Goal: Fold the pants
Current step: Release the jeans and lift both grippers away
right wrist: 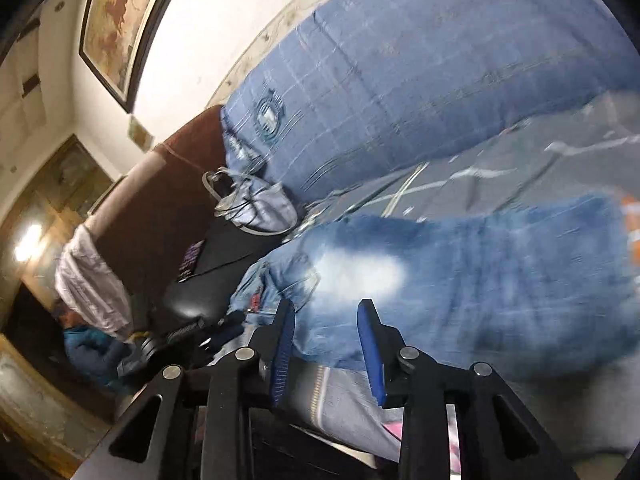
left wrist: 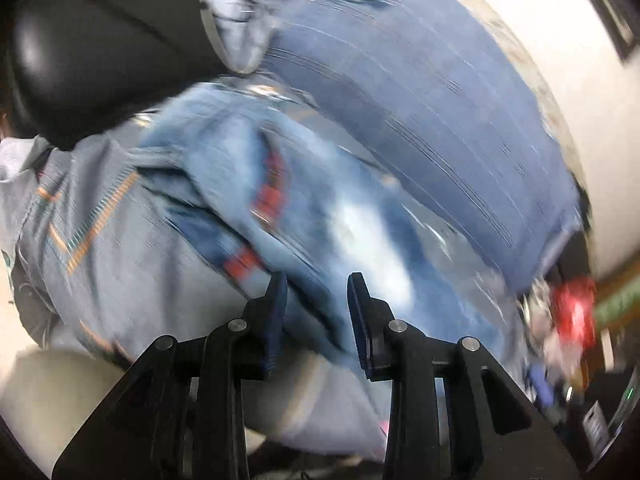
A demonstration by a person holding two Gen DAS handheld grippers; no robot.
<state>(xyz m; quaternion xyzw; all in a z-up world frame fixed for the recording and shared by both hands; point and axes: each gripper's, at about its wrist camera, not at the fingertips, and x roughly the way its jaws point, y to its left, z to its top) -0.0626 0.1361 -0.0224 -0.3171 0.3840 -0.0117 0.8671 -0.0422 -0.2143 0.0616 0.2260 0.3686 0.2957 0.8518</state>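
faded light-blue denim pants with a bleached white patch and red stitched marks lay across the bed, bunched at the waist end, and both wrist views were smeared by motion blur. in the left wrist view, the left gripper hung just above the denim with its black, blue-padded fingers set apart and nothing between them. behind the pants ran a long dark-blue checked bolster pillow, and a shiny black leather bag sat off to one side, near the waistband. a small red object showed at the edge of the frame, too blurred to tell what it was.

in the right wrist view, the right gripper likewise stood with its fingers parted, empty, its tips just over the near edge of the pants. the bolster pillow lay beyond, with grey patterned bed sheet showing between it and the denim. a pale printed cloth pouch rested against the bolster's end, beside the black bag. on the white wall hung a dark-framed painting.
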